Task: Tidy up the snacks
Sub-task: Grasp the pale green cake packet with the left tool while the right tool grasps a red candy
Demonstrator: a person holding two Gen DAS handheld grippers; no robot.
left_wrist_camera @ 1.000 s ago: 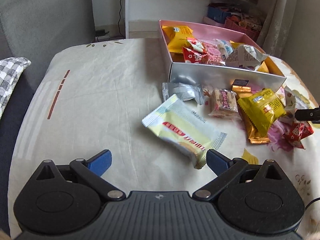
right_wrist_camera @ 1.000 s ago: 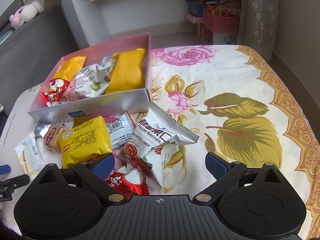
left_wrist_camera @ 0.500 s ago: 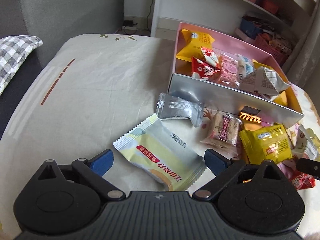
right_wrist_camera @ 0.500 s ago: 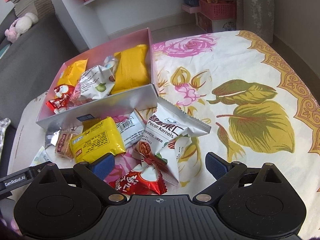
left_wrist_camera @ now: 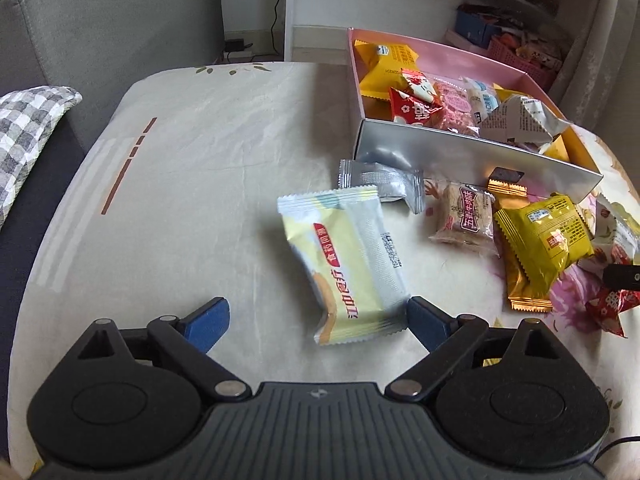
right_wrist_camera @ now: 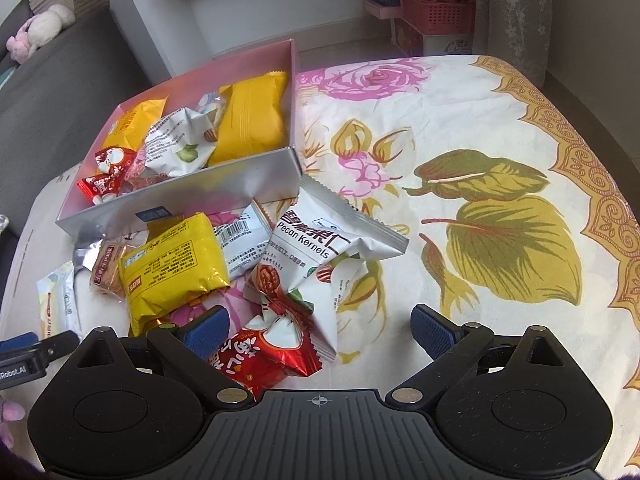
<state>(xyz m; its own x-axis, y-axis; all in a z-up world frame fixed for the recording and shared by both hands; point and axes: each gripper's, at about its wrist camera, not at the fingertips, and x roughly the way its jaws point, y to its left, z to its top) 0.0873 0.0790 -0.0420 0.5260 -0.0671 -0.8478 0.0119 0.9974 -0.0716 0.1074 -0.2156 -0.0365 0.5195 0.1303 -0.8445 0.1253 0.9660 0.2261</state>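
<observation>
Left gripper [left_wrist_camera: 318, 314] (jaws just closing, wide) brackets the pale snack packet [left_wrist_camera: 346, 262]; right gripper [right_wrist_camera: 320, 326] gapes, holding nothing.

Left gripper [left_wrist_camera: 318, 322] and right gripper [right_wrist_camera: 320, 330] both angled downward, blue-padded fingers spread wide, left's just narrowing slightly

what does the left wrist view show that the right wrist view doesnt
Only the left wrist view: the checked cushion, and the whole pale yellow packet lying between the open left gripper fingers, whose jaws have just been closing a little.

Only the right wrist view: the Pecan Kernels bag, the plush toy, and the open right gripper.

Both: the pink box of snacks and the yellow packet in front of it.
</observation>
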